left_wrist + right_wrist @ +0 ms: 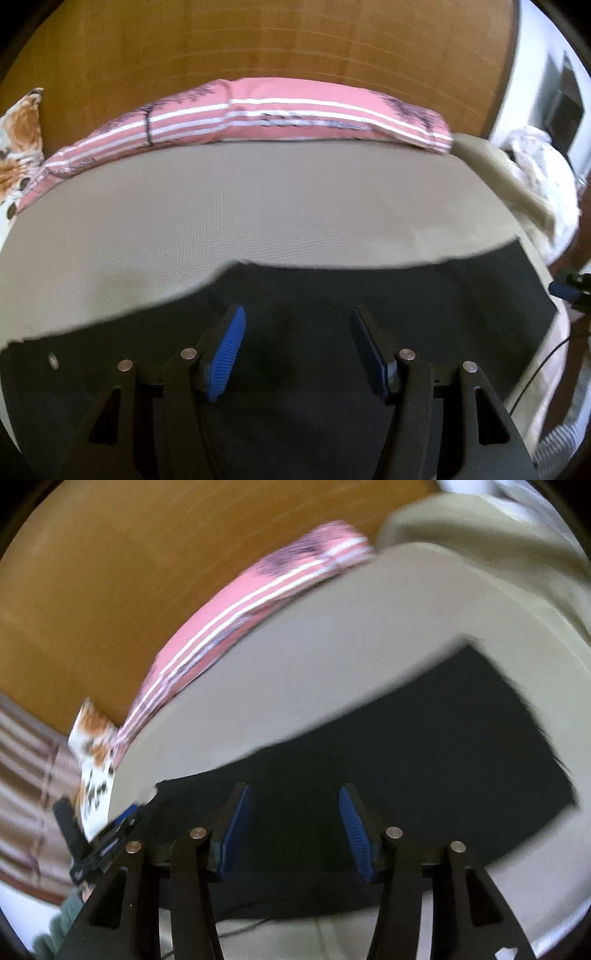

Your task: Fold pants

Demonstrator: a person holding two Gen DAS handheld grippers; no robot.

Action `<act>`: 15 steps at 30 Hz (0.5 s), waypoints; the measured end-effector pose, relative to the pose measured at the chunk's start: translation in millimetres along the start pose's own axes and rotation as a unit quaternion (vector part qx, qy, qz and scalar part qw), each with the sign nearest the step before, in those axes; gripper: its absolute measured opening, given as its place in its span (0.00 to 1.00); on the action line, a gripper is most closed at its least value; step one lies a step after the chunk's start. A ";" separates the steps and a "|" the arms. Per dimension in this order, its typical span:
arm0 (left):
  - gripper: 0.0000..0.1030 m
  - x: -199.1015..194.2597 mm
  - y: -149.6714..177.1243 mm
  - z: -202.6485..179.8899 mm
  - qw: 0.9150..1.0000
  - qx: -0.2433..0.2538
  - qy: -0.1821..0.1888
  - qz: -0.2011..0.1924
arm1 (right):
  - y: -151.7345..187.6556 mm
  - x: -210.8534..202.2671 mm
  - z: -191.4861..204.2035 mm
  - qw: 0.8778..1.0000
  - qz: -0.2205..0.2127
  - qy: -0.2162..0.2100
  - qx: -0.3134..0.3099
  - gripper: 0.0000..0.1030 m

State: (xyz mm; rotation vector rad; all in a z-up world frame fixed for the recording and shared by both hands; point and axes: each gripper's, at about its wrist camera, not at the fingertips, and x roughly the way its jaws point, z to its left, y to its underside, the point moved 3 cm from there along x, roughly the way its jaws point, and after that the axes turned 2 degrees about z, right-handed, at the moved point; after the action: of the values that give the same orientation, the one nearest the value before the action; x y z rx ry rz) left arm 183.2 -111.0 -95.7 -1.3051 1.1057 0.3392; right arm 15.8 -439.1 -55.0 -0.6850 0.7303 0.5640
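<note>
The black pants (332,295) lie flat on a beige bed sheet (221,206), spread wide across the near part of the bed. My left gripper (297,350) is open, its blue pads hovering just above the dark cloth and holding nothing. In the right wrist view the pants (424,746) show as a dark slab with a corner at the right. My right gripper (295,827) is open above the pants' near edge and holds nothing. The other gripper (103,842) shows at the left edge of the right wrist view, and the right one (569,290) at the right edge of the left wrist view.
A pink striped bolster pillow (258,110) lies along the far edge of the bed against a wooden headboard (258,44). A floral orange pillow (18,147) sits at the far left. White crumpled cloth (543,177) lies off the right side. A thin cable (535,369) runs by the bed's right edge.
</note>
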 end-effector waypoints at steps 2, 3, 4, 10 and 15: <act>0.59 -4.6 11.0 -16.3 1.000 0.008 0.013 0.007 | 8.7 -16.5 -31.1 0.999 -0.009 0.011 0.036 0.47; 0.59 -6.0 16.8 -24.7 1.000 0.011 0.019 0.012 | 16.4 -27.9 -54.9 0.998 -0.016 0.017 0.066 0.47; 0.59 -6.3 21.5 -32.4 0.999 0.013 0.026 0.017 | 19.2 -33.1 -66.7 0.996 -0.019 0.018 0.081 0.47; 0.59 0.9 40.5 -69.4 0.998 0.040 0.034 0.042 | 41.8 -53.1 -142.1 0.984 -0.039 0.015 0.175 0.47; 0.59 7.2 45.4 -82.9 0.997 0.049 0.032 0.052 | 38.2 -40.2 -163.5 0.981 -0.052 -0.003 0.188 0.42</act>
State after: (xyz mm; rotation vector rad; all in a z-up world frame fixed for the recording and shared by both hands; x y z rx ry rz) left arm 115.1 -173.2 -117.7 -1.1814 1.2317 0.3180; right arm -101.3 -542.4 -128.6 -0.3669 0.7644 0.3202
